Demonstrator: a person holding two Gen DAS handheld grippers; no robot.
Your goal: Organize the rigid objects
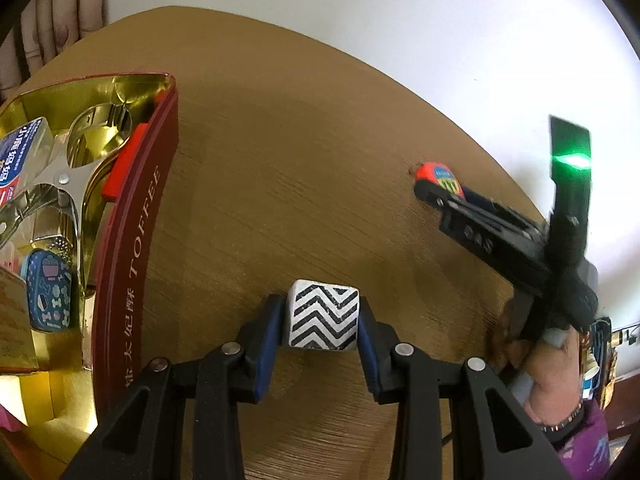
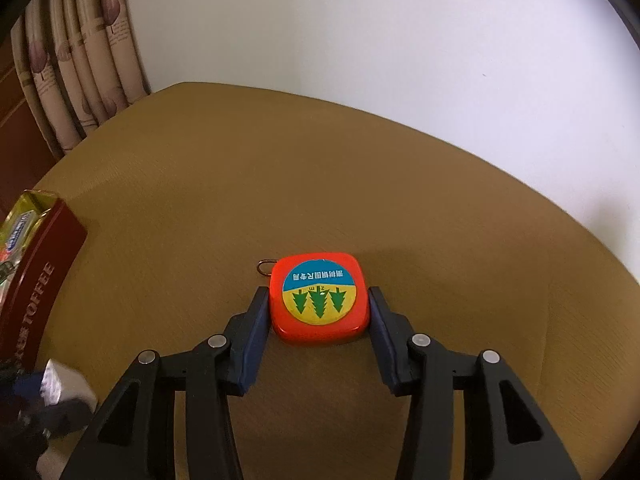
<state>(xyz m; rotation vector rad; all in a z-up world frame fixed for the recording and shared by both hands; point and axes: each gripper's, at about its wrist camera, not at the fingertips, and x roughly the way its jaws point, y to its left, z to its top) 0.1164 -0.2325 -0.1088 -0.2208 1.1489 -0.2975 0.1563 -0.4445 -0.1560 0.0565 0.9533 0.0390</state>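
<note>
Left gripper [image 1: 323, 322] clenches a zigzag-patterned cube [image 1: 323, 315] beside the open toffee tin [image 1: 136, 264], likely bound for it; right gripper [image 2: 318, 306] brackets an orange tape measure [image 2: 319, 299] on the table [image 2: 360, 184], contact unclear.

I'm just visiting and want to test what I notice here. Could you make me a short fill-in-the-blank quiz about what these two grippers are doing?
1. The left gripper is shut on a white block patterned with black ____.
2. The right gripper flanks an orange ____ bearing three green trees.
3. The red tin carries the English word ____.
4. Both grippers' pads are colored ____.

Missing words: zigzags; tape measure; TOFFEE; blue
</note>
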